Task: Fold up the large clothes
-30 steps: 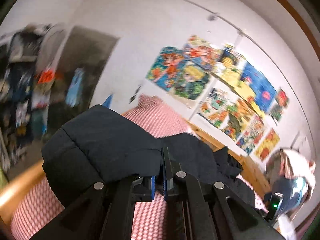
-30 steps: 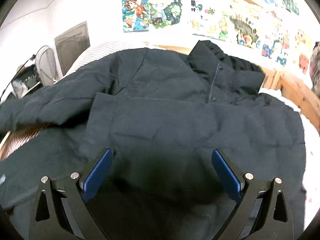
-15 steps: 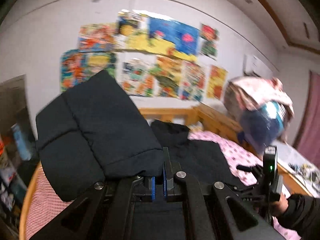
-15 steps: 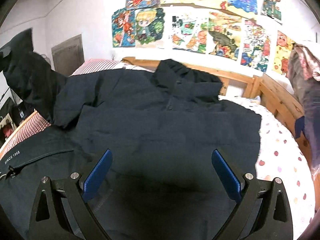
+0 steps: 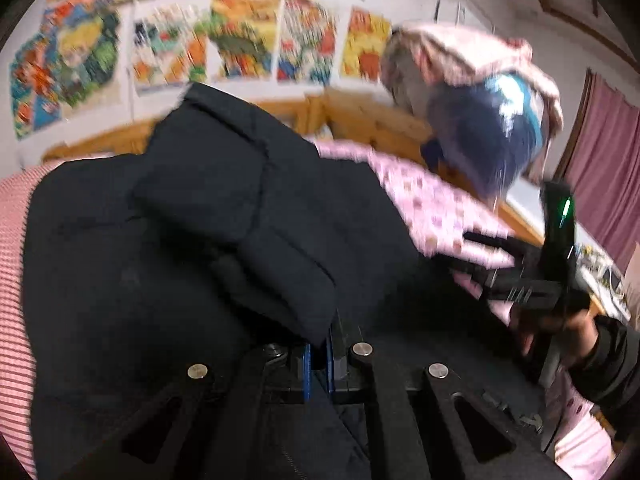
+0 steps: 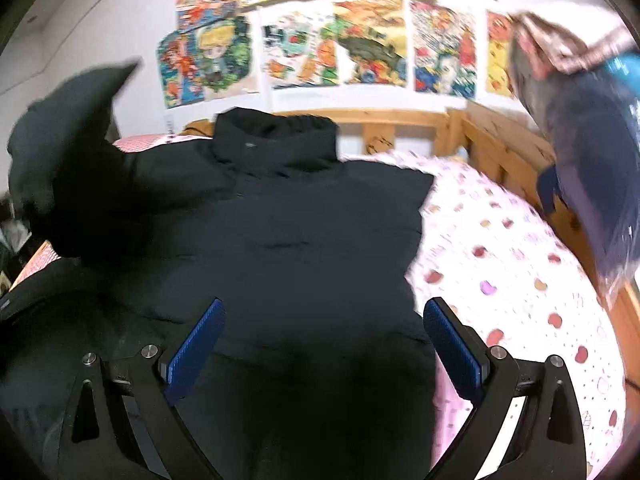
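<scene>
Your black puffer jacket [image 6: 304, 240] lies front-up on the bed [image 6: 520, 280], its long axis running from your grippers toward the headboard [image 6: 400, 124], collar at the far end. It looks quilted, matte and dark. Your left gripper [image 5: 318, 360] is clamped on the sleeve [image 5: 240, 216], lifted over the body. Your right gripper [image 6: 324, 352] hovers spread wide above the hem, holding nothing.

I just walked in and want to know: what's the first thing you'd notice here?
A big puffy black jacket is spread over the pink spotted bedsheet, filling the middle. The left gripper is pinching the jacket's thick sleeve and holding it above the jacket's body. Bright cartoon posters cover the white wall behind the bed.
</scene>
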Motion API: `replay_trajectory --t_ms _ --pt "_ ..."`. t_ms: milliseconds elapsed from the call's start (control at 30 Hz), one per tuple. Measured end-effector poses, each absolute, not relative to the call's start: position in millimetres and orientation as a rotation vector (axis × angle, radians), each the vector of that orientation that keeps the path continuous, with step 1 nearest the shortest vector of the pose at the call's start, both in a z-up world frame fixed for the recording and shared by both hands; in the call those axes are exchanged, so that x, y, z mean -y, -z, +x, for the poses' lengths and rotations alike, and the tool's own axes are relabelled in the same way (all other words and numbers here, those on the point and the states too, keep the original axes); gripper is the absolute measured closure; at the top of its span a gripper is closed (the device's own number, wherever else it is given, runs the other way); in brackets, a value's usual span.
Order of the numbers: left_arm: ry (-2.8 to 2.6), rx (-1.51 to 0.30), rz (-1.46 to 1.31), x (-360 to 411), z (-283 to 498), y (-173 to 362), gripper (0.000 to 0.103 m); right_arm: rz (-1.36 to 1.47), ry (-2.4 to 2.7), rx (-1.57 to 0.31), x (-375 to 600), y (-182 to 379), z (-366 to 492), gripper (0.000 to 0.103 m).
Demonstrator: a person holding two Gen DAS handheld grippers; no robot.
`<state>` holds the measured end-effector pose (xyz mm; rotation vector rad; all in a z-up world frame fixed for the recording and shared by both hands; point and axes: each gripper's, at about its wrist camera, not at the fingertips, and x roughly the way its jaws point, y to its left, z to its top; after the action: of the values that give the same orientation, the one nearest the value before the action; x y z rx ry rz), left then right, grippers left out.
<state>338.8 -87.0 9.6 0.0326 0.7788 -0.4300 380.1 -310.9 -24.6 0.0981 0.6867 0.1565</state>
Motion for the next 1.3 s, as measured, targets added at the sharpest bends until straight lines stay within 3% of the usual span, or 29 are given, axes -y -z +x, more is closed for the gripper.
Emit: replay_trajectory --t_ms 233,433,533,600,667,1033,1300 --pt "0.425 -0.941 0.059 97.0 346.6 50.2 0.097 0.355 -0.271 -0.705 340.8 56.5 393.4 0.005" --pt "0.440 -0.968 -0.009 88.7 340.6 62.5 0.093 0.651 -0.437 -0.722 337.1 86.9 410.2 0.005" --pt "0.488 -0.966 -0.064 82.9 335.6 60.7 0.073 0.676 -0.472 -0.736 321.6 92.3 417.4 0.005" --pt "0.531 -0.948 -0.069 86.5 335.7 58.1 0.043 0.693 -0.508 -0.738 310.8 93.0 419.7 0.005" --pt "0.554 -0.911 -0.034 91.5 326.5 54.5 0.036 0.732 -0.542 -0.729 307.9 95.6 416.2 0.005" --pt "0.582 -0.899 -0.057 89.7 316.2 44.8 0.032 0.899 -0.640 -0.690 300.1 96.4 406.4 0.005" --pt "0.351 -0.865 -0.112 47.0 310.1 19.0 0.023 0.829 -0.413 -0.861 288.9 123.1 405.4 0.007"
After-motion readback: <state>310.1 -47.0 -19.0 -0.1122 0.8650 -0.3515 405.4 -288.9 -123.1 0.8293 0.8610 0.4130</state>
